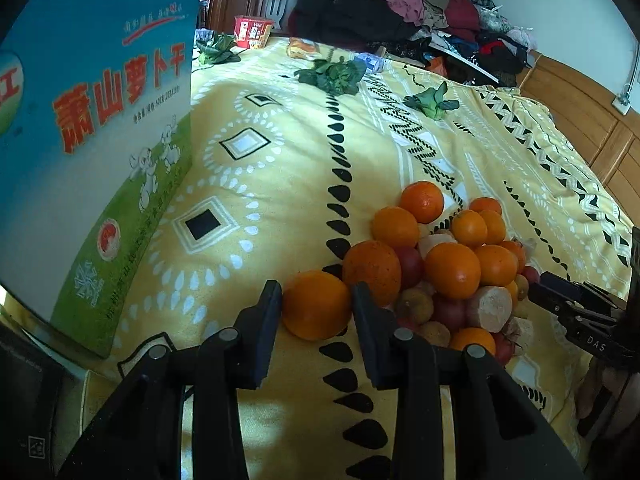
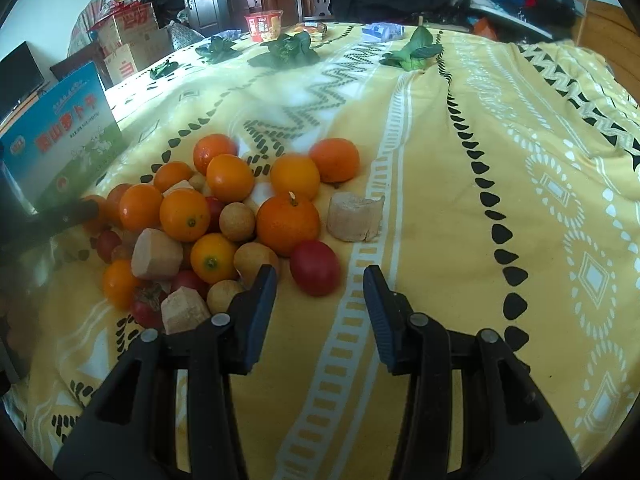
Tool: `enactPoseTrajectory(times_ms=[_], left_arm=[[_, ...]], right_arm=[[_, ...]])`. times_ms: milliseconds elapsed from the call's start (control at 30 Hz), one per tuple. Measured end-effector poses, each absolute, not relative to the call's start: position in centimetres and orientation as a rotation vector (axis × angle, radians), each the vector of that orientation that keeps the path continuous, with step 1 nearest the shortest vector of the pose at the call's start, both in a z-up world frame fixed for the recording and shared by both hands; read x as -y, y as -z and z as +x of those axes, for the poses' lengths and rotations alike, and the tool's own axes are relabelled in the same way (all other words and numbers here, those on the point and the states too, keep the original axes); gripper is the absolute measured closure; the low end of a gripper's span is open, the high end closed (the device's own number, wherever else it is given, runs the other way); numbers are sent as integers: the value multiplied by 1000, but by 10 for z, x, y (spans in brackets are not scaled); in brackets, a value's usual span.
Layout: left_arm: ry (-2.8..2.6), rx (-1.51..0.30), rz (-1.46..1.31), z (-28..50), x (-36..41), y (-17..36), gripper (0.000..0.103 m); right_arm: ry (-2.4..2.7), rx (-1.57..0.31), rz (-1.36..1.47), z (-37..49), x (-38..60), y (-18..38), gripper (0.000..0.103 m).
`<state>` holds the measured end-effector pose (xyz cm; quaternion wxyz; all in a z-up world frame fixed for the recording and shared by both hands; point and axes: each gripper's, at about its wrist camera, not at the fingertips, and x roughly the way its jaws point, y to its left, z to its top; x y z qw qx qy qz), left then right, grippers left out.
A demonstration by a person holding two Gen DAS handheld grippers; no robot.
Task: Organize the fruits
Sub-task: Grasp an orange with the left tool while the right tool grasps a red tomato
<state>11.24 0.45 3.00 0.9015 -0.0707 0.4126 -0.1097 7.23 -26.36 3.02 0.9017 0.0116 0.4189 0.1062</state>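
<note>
Left wrist: left gripper [image 1: 317,304] has both pads touching an orange [image 1: 316,305] at the near-left edge of the fruit pile [image 1: 448,268] on the yellow bedspread [image 1: 280,184]; looks clamped on it. A bigger orange [image 1: 372,272] sits just behind, against the right finger. Blue box [image 1: 92,152] stands left. Greens [image 1: 332,74] lie far back.

Right wrist: right gripper [image 2: 320,292] jaws apart, holding nothing. Red tomato [image 2: 315,267] lies between the fingertips, nearer the left one, untouched. Longan [image 2: 256,260] beside the left finger. Pale root chunk [image 2: 354,217] beyond.
</note>
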Motion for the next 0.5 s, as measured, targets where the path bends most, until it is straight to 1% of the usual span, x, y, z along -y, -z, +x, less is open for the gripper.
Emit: enactPoseTrajectory(times_ms=[133,267,333,367,400,500], left_arm=[[229,-854,-170,114,-7,-26,64],[231,-856,-157,112,-5,-27,65],[228,-854,-156,111,-5,-29,65],[227,-853,-158,111,-5,-30,65],[228,-853,-160,110,-5,-31,65],[232,-856,-164,107,-6,-34,65]], right_arm=[[-209,-865,0,75,261,-28,57],[-206,-857,-13,79,260,-29,57],[-218,-860,-17,79,260,-29,63],[-224,-863,-21,79,259,-29,71],[-228,-862,-29,79,257,-29,76],[-231,-871,-50,79,253,-28,77]])
